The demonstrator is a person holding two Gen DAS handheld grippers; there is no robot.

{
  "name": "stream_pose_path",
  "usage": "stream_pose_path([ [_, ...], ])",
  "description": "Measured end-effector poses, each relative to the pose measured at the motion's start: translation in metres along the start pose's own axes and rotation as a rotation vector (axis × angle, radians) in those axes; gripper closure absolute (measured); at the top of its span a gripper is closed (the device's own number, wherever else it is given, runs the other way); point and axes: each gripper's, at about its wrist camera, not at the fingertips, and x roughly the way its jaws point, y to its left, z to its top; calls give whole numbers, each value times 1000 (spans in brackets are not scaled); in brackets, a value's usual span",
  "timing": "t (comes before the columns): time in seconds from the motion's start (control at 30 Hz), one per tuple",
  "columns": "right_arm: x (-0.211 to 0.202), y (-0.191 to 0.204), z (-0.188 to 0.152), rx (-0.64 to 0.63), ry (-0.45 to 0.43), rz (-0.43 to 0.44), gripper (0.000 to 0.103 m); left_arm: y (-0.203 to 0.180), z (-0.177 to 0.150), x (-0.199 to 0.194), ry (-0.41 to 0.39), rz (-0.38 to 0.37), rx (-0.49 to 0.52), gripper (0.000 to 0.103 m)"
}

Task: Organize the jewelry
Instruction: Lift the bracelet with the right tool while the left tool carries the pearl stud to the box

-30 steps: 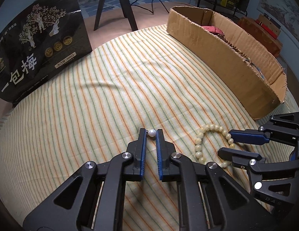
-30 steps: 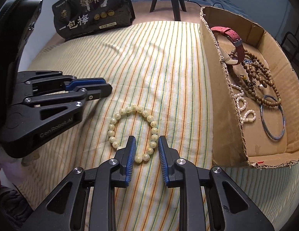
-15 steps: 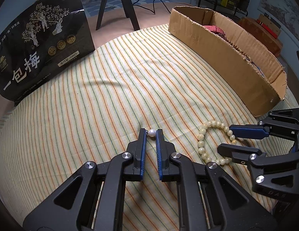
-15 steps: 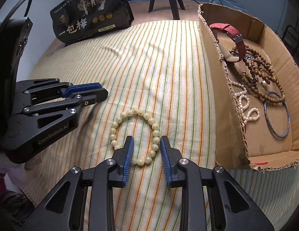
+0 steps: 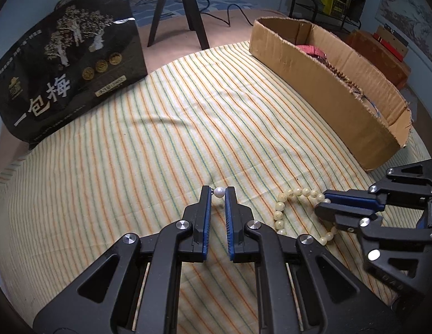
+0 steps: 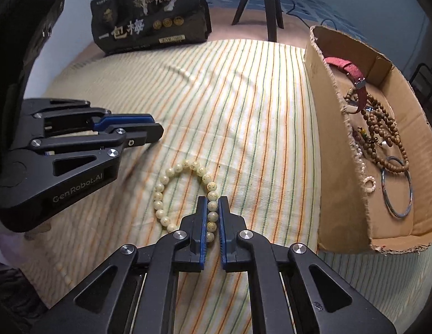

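A cream bead bracelet (image 6: 171, 175) lies on the striped cloth; it also shows in the left wrist view (image 5: 280, 211). My right gripper (image 6: 213, 201) is shut on the bracelet's right side, several beads pinched between its blue pads; in the left wrist view it (image 5: 321, 204) comes in from the right. My left gripper (image 5: 218, 192) is shut on a small white pearl (image 5: 219, 192) with a tiny metal fitting, held just above the cloth; it (image 6: 157, 132) shows left of the bracelet in the right wrist view. A cardboard box (image 6: 341, 183) at the right holds jewelry.
The box (image 5: 313, 78) holds a red strap watch (image 6: 346, 68), brown wooden beads (image 6: 383, 128), a metal bangle (image 6: 397, 192) and pearl strands. A black printed bag (image 5: 65, 75) stands at the cloth's far left. Tripod legs (image 5: 185, 8) stand behind the table.
My right gripper has shifted to the bracelet's right side and closed on its beads, pulling the loop out of round. My left gripper still holds the pearl, barely moved.
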Motion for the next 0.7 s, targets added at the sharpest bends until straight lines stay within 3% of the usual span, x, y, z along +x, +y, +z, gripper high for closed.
stream_pose_path([
  [0.7,-95,-10,6,18,-203,50,97,0,22,-74,-191,-30,-113,95],
])
